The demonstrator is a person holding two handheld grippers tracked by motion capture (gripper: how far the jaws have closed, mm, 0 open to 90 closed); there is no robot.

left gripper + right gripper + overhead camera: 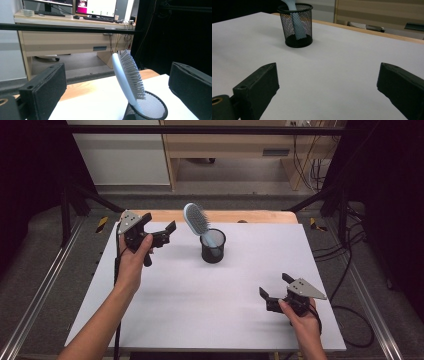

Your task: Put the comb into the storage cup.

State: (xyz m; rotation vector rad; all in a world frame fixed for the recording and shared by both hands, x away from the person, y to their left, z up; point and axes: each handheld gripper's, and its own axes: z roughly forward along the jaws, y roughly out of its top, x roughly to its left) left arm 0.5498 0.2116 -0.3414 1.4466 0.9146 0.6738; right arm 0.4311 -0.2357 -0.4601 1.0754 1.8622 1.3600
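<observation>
A pale blue hairbrush (196, 219) stands handle-down in a black mesh cup (213, 247) toward the far middle of the white table (210, 305), its bristled head leaning left out of the rim. My left gripper (161, 233) is raised just left of the brush, jaws spread wide and holding nothing. My right gripper (274, 288) hovers well apart near the front right corner, jaws equally wide and empty.
</observation>
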